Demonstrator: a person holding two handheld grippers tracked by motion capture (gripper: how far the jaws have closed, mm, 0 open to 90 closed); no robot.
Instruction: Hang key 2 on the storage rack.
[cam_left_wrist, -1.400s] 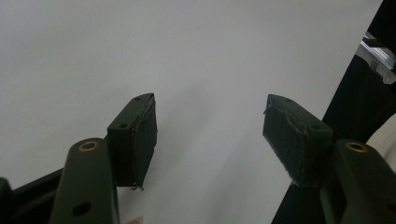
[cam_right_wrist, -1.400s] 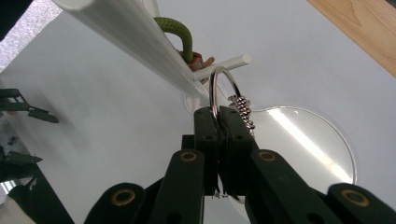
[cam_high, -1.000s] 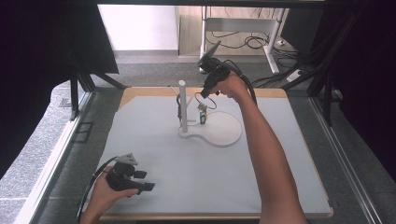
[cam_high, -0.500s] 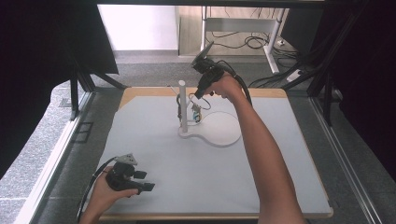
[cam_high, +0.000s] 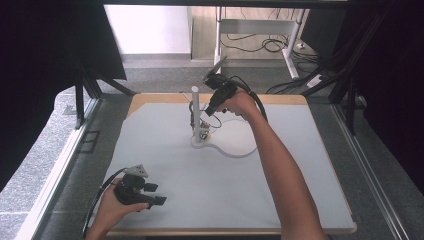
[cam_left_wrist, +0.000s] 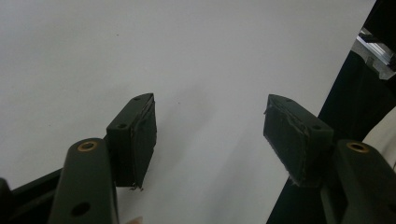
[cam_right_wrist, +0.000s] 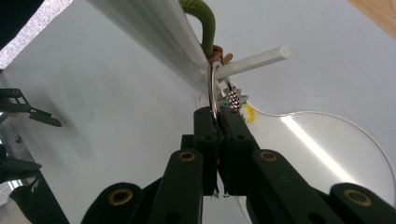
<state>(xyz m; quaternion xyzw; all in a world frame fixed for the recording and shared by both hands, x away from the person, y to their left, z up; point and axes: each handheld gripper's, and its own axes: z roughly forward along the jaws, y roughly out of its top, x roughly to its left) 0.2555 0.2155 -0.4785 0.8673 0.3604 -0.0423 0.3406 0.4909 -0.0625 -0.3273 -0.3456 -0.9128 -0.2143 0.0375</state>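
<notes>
The right gripper (cam_right_wrist: 217, 116) has its jaws clamped on a thin metal ring (cam_right_wrist: 213, 88) hanging from the side peg (cam_right_wrist: 254, 61) of a white stand (cam_high: 195, 116), beside a green loop (cam_right_wrist: 201, 21) and beads (cam_right_wrist: 235, 99). The stand's base (cam_high: 235, 142) sits near the worktop's (cam_high: 165, 150) far edge. The left gripper (cam_left_wrist: 208, 135), jaws apart and empty, rests at the near left corner.

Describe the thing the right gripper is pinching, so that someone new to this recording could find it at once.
Start at the white stand in the far middle of the table, with its upright post. A thin side peg sticks out from that post, and a silver metal ring hangs on it, clamped between the right gripper jaws. Unlike the green loop and beaded charm beside it, it is bare shiny wire.
</notes>
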